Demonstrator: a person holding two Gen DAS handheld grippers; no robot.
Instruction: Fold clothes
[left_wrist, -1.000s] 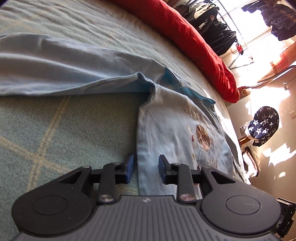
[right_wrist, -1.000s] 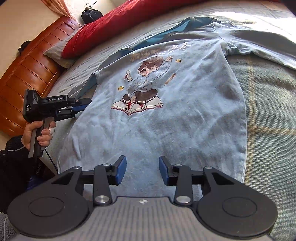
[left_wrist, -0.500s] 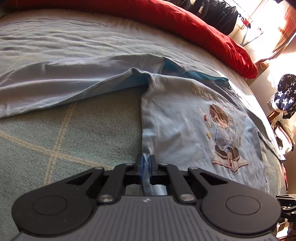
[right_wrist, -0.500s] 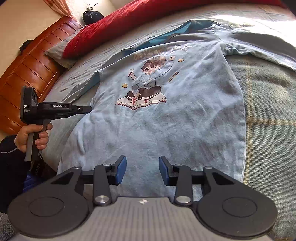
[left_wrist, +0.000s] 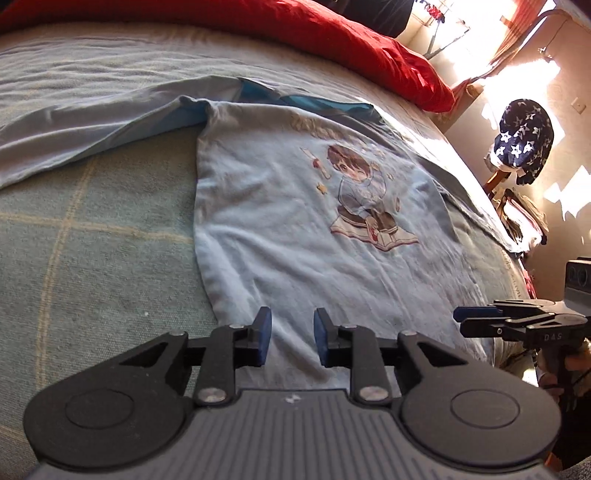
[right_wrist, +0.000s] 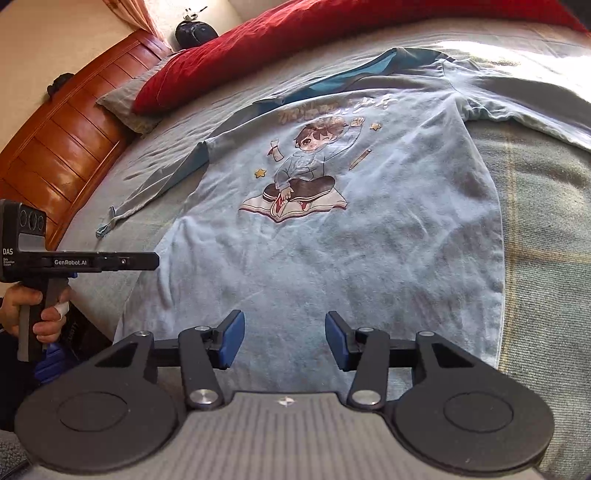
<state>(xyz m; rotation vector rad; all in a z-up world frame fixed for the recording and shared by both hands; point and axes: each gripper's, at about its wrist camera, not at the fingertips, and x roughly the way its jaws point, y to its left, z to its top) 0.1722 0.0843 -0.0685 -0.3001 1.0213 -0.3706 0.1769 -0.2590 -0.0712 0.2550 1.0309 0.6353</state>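
We note the light-blue long-sleeved shirt (right_wrist: 332, 266) lying face up and spread on the green checked blanket (left_wrist: 92, 258), cartoon print (right_wrist: 299, 181) upward, hem toward us, collar toward the red pillow (right_wrist: 295, 40). Half a second ago our left gripper (left_wrist: 289, 341) was pinched tight on the shirt's side edge near the hem; its jaws have just been opening, and now they stand a modest way apart with nothing clamped, only flat cloth showing below the gap. Compared with that earlier view the edge lies straighter and the left gripper sits further in over the body of the shirt. Our right gripper (right_wrist: 284, 341) has also just been opening; its jaws are about half spread, holding nothing, hovering over the hem. In the left view the right tool (left_wrist: 517, 321) hangs beside the shirt's other edge. We read this as smoothing finished: the garment looks flat, both sleeves (left_wrist: 92, 122) out to the sides, no fold yet made. The next step, we judge, is a fresh grasp for the first fold.
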